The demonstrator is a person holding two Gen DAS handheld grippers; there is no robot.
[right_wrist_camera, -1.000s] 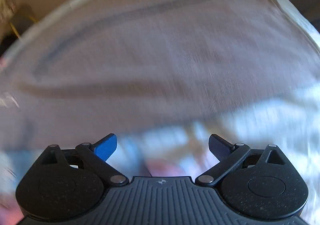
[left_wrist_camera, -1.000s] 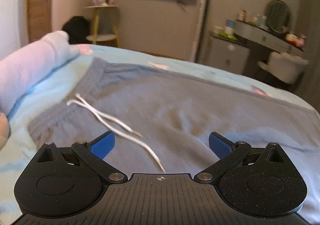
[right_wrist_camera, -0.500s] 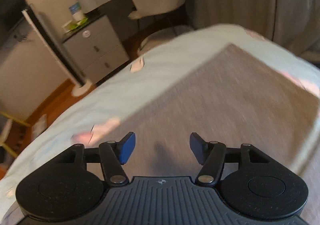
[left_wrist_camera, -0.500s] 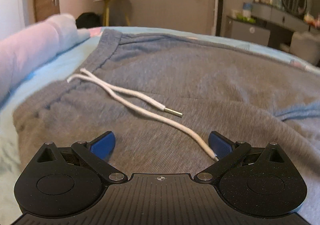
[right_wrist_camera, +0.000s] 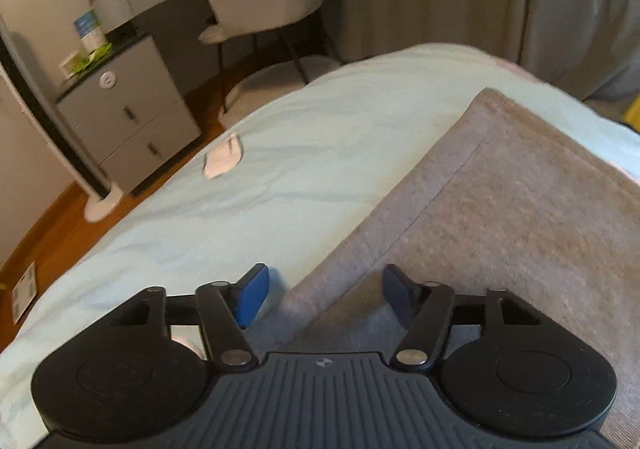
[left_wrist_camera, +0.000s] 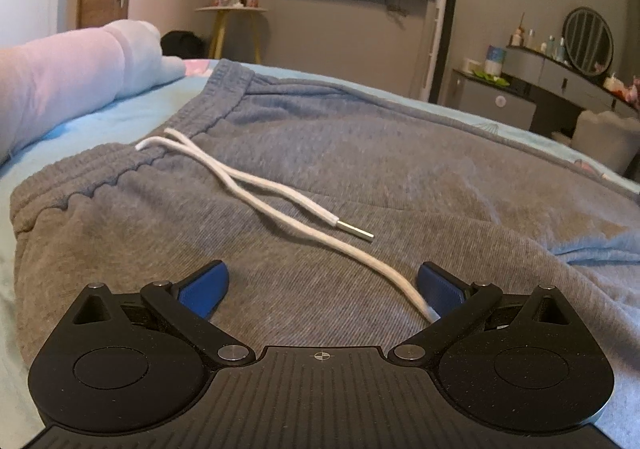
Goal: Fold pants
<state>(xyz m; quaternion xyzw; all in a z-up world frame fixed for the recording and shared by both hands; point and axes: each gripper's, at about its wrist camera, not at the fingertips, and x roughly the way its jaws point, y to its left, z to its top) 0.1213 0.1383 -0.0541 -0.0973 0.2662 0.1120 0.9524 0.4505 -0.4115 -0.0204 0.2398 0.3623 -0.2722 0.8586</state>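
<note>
Beyond the light blue bed sheet (right_wrist_camera: pixel 248 205) stands a grey drawer cabinet (right_wrist_camera: pixel 128 117). Grey knitted pants (left_wrist_camera: pixel 320 177) lie flat on it; my left gripper (left_wrist_camera: pixel 322 281), spread, hovers over their white drawstring (left_wrist_camera: pixel 256 185). My right gripper (right_wrist_camera: pixel 324 293) has been closing, half-spread around the hem edge near the bed's corner.

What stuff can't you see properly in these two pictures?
- Left wrist view: the white drawstring's second tip, hidden behind the left claw's right finger.
- Right wrist view: the grey sweatpants' near edge, hidden under the right claw body.
- Both views: the small bottles on the grey dresser, too tiny to identify.
</note>
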